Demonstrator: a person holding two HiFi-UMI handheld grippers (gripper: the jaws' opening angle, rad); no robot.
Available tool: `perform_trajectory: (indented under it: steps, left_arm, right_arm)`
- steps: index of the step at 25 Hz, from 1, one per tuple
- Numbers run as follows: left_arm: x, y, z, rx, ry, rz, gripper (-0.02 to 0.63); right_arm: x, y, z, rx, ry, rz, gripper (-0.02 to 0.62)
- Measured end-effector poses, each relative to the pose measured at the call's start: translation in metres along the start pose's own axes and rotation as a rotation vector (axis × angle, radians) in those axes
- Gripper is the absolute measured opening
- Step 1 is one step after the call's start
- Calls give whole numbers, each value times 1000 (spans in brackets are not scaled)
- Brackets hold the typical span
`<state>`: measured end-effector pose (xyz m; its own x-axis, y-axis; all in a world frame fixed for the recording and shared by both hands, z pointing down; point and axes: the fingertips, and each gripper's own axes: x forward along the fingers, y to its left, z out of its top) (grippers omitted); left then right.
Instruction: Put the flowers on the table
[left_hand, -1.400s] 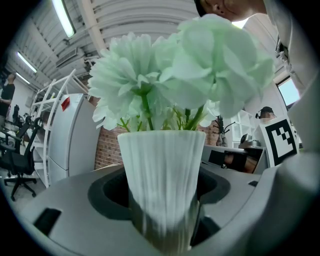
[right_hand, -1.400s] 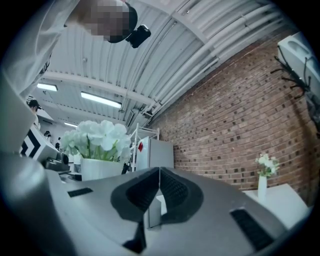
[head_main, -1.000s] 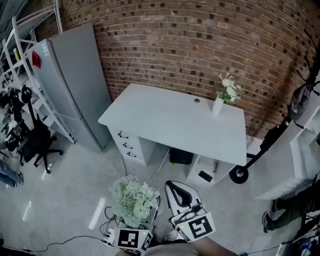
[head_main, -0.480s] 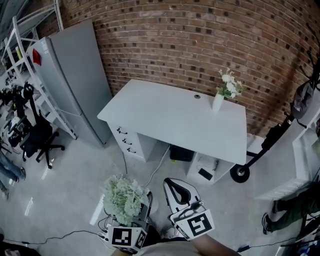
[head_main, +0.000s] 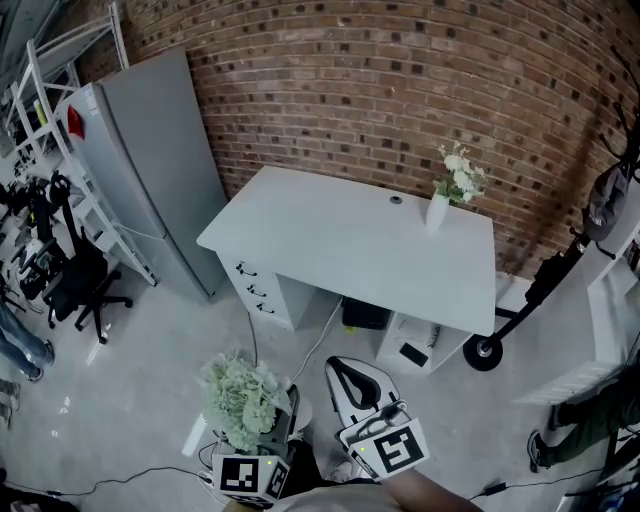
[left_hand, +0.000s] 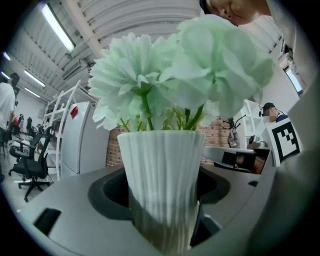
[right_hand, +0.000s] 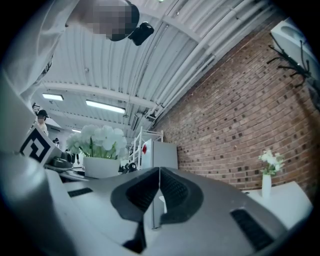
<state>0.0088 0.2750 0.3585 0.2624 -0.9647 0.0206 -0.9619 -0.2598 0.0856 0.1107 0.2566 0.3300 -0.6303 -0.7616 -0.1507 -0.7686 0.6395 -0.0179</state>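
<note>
My left gripper (head_main: 278, 418) is shut on a white ribbed vase (left_hand: 162, 185) of pale green flowers (head_main: 238, 399), held upright above the floor near my body. In the left gripper view the flowers (left_hand: 190, 75) fill the top and the jaws clamp the vase on both sides. My right gripper (head_main: 352, 383) is beside it on the right, shut with nothing between its jaws (right_hand: 159, 200). The white table (head_main: 330, 250) stands ahead against the brick wall. A slim white vase with small white flowers (head_main: 447, 190) stands at its far right corner.
A grey fridge (head_main: 150, 170) stands left of the table, with white shelving (head_main: 45, 120) and a black office chair (head_main: 75, 285) further left. Drawers (head_main: 262, 295) sit under the table. A black stand (head_main: 520, 310) leans at the right. Cables (head_main: 120, 480) lie on the floor.
The left gripper with the flowers has shifted slightly left and lower in the head view. The right gripper has hardly moved.
</note>
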Motion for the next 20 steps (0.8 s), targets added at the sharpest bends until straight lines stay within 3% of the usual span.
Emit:
perform_trajectory:
  steps: [10,20]
  left_arm:
    - [21,49,-15,-30,20,39,351]
    - [64,85,-12,-21,25,-6,351]
  right_arm:
    - [31,-1,-28,14,61,-17,17]
    - [95,-3,-43,20,83,-24,17]
